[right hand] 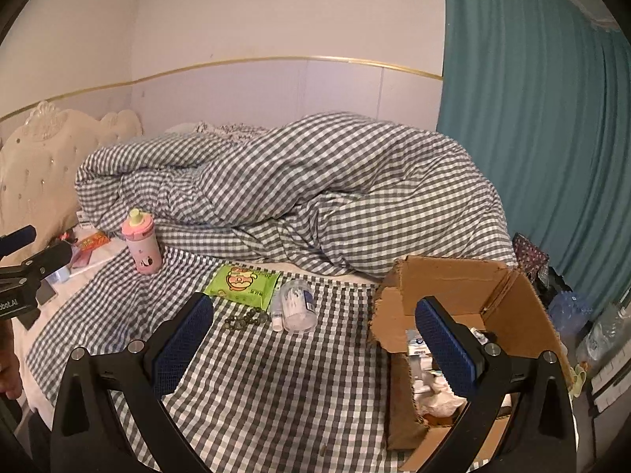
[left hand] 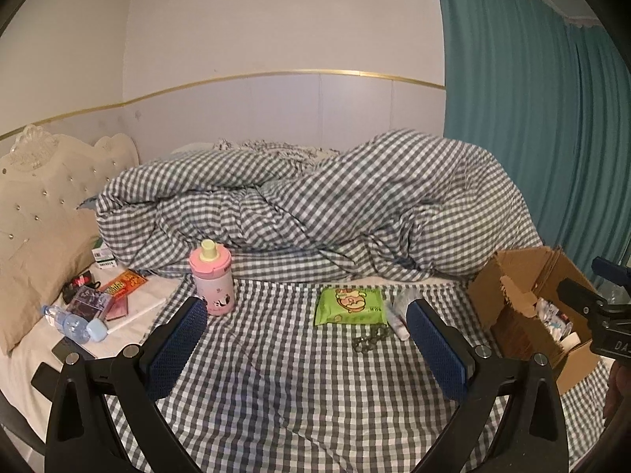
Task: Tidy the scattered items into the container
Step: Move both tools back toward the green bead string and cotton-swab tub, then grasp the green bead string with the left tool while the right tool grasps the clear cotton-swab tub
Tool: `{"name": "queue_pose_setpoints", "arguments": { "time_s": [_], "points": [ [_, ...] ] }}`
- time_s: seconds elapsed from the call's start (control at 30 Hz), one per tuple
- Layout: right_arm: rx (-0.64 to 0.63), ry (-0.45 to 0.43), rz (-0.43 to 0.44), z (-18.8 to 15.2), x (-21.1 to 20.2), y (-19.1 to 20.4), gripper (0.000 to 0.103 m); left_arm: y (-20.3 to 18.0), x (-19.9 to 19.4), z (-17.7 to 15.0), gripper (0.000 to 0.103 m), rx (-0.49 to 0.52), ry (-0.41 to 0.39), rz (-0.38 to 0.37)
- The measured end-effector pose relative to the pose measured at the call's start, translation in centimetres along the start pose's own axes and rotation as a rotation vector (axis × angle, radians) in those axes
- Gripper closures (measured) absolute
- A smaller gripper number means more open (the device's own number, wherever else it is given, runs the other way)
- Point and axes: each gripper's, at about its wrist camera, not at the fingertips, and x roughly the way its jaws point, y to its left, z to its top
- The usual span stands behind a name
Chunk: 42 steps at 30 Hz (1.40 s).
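Box (left hand: pixel 512 287) sits on the bed (left hand: pixel 276 374), right of the green pack (left hand: pixel 349 304) in the left wrist view. A pink bottle (left hand: pixel 211 282) stands left of the pack, beads (left hand: pixel 368 339) just below it. The left claw (left hand: pixel 307 349) is spread apart, empty.

In the right wrist view, the box (right hand: pixel 453 276) lies right of the pack (right hand: pixel 244 280), holding small items. A clear jar (right hand: pixel 297 307) lies between them. The right claw (right hand: pixel 313 347) gapes wide, its right finger (right hand: pixel 445 345) over the box.
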Motion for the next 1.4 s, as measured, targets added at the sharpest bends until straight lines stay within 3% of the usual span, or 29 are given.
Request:
{"name": "queue_pose_setpoints", "arguments": {
  "time_s": [0.37, 0.93, 1.17, 1.4],
  "points": [
    [0.01, 0.113, 0.001, -1.6, 7.1, -0.6, 0.0, -1.1, 6.4, -1.7, 0.0, 0.032, 0.072, -0.048],
    [-0.001, 0.242, 0.006, -3.4, 17.8, -1.4, 0.0, -5.1, 19.6, -6.5, 0.0, 0.096, 0.213, -0.165],
    [0.002, 0.25, 0.009, -3.7, 19.6, -1.8, 0.0, -6.8, 25.6, -8.7, 0.003, 0.119, 0.3, -0.251],
    [-0.044, 0.242, -0.036, -4.0, 21.1, -1.5, 0.0, -8.3, 29.8, -11.0, 0.009, 0.167, 0.367, -0.25]
  ]
}}
